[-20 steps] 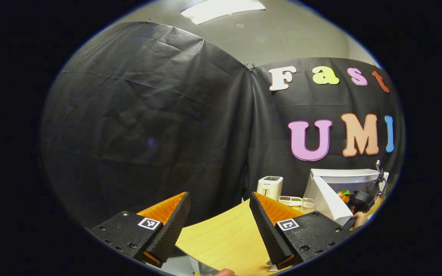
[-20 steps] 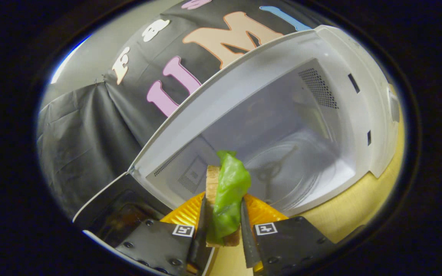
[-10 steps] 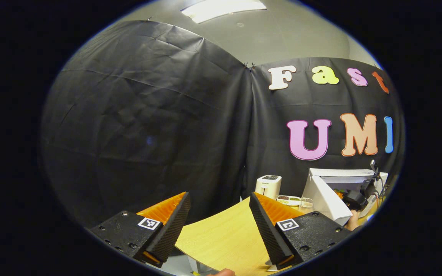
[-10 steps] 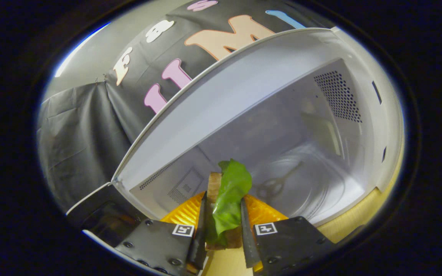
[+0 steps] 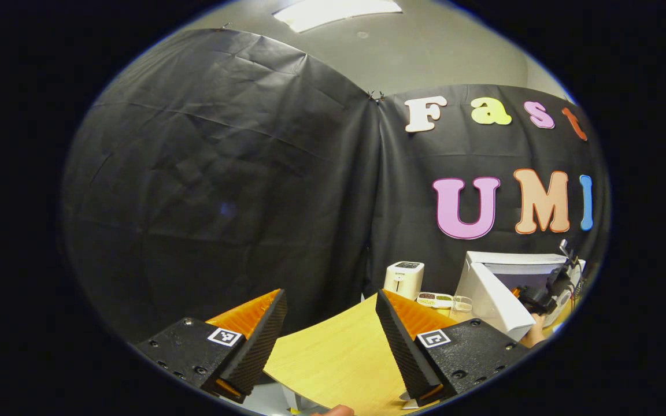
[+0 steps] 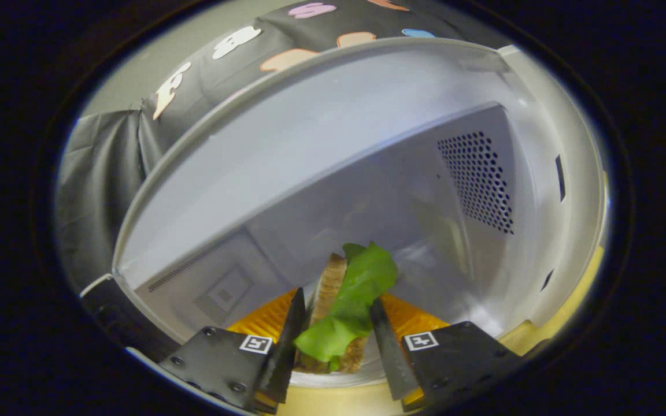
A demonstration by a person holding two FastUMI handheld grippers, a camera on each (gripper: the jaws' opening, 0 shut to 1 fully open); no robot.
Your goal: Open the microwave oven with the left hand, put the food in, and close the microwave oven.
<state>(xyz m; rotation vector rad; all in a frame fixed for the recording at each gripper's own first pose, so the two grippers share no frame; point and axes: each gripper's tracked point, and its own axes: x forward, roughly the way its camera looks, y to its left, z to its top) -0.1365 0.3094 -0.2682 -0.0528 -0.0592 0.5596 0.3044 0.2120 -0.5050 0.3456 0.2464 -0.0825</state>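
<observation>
Two steps are remaining: release and closing. The right tool (image 6: 333, 341) is pinching a toasted bread slice with a green lettuce leaf (image 6: 349, 312) inside the white microwave oven's (image 6: 367, 150) cavity, its white door (image 5: 492, 300) already swung open. The left tool (image 5: 330, 335) is hovering spread wide, empty, over the yellow wooden tabletop's (image 5: 333, 364) near edge.

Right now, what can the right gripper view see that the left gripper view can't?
The right gripper view sees the right gripper shut on the bread-and-green-lettuce sandwich, reaching into the white microwave's grey cavity. The left gripper view instead sees the open left gripper, the yellow wooden table and a small white appliance. Both see the open white microwave.
</observation>
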